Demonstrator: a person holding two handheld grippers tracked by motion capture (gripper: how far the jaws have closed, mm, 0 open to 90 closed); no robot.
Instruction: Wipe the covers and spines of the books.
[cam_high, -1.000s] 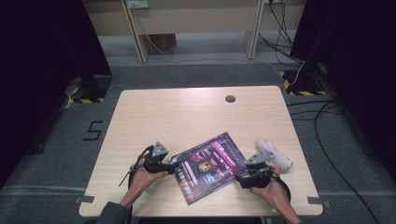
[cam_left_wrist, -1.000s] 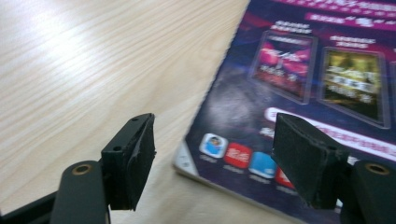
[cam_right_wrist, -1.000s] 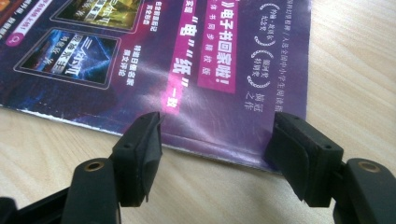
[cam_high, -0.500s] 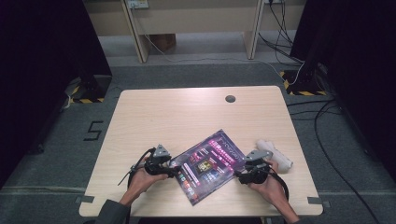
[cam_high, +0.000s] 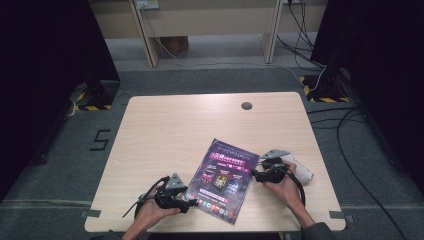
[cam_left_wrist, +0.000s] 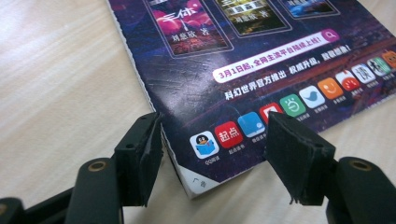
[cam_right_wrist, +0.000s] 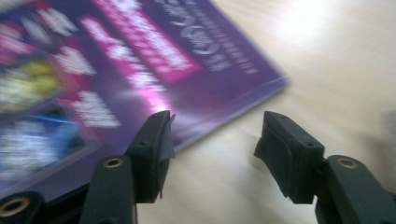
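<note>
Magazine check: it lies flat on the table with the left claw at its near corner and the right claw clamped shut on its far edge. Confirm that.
One thing is off: the right claw is not clamped. The right gripper view shows its jaws apart, straddling the magazine's edge without pressing it. The rest holds: the magazine lies flat on the table, with the left claw at its near corner.

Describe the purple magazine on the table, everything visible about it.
The glossy purple magazine lies flat and closed on the light wooden table, turned at an angle near the front edge. Its dark cover carries pink and white Chinese lettering, three pictured book covers and a row of coloured app icons. The paper stack edge looks white. The left claw straddles its near corner with jaws apart; the right claw stands open at its far side edge.
</note>
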